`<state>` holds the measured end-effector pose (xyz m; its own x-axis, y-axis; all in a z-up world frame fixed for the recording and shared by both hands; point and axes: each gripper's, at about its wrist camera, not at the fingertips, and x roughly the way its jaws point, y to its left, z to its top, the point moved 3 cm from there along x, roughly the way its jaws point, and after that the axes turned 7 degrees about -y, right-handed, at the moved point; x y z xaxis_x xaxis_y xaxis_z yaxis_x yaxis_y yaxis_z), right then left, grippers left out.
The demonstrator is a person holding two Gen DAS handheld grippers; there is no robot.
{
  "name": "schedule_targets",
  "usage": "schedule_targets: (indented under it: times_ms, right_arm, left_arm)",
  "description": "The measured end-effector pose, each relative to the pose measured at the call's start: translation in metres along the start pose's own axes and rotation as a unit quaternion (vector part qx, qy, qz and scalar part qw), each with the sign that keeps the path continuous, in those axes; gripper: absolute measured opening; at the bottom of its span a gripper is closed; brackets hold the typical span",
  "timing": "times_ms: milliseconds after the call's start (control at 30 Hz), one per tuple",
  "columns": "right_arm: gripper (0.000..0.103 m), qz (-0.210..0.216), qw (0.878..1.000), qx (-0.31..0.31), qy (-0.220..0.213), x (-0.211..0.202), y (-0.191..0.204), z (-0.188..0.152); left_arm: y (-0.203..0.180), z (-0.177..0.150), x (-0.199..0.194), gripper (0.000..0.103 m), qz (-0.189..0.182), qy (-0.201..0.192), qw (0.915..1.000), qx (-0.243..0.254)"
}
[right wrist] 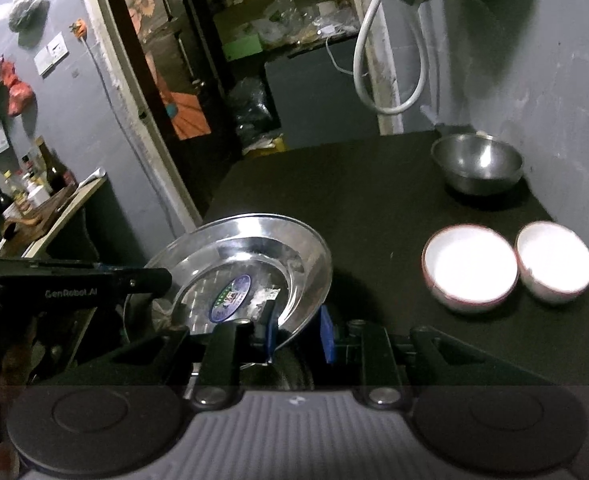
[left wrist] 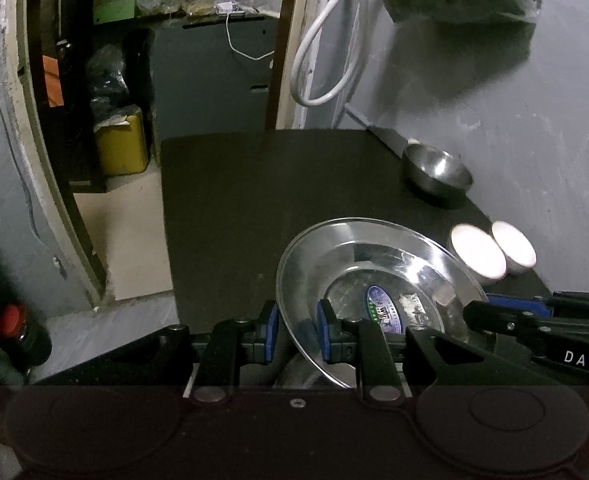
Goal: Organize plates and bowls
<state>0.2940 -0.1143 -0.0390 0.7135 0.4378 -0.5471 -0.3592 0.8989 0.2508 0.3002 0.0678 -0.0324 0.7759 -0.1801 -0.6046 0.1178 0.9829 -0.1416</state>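
Observation:
A steel plate (left wrist: 334,256) with a blue sticker is held tilted above the dark table (left wrist: 254,184). My left gripper (left wrist: 297,332) has its blue pads on either side of the plate's left rim. My right gripper (right wrist: 299,332) has its pads on either side of the plate's (right wrist: 254,248) right rim. Another plate's rim seems to show below. A steel bowl (left wrist: 438,172) stands at the back right by the wall; it also shows in the right wrist view (right wrist: 478,164). Two white bowls (right wrist: 470,268) (right wrist: 554,260) sit side by side at the right.
A grey wall (left wrist: 514,128) borders the table on the right. A white hose (left wrist: 326,60) hangs at the back. Beyond the table's left edge are the floor, a doorway and a yellow canister (left wrist: 122,148). A side shelf with bottles (right wrist: 34,188) stands far left.

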Motion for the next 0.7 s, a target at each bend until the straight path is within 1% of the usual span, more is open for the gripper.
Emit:
schedule_targets:
  times_ms: [133, 400, 700]
  right_arm:
    - [0.026, 0.003, 1.0, 0.002, 0.01, -0.009, 0.004, -0.009]
    - [0.026, 0.008, 0.999, -0.003, 0.032, -0.02, 0.01, -0.025]
    - [0.026, 0.012, 0.999, -0.004, 0.049, -0.025, 0.017, -0.035]
  left_arm:
    - [-0.001, -0.011, -0.009, 0.022, -0.001, 0.009, 0.9999, 0.007]
    - [-0.005, -0.027, -0.02, 0.023, -0.004, 0.022, 0.9991, 0.037]
    - [-0.005, -0.04, -0.024, 0.024, 0.002, 0.04, 0.9981, 0.047]
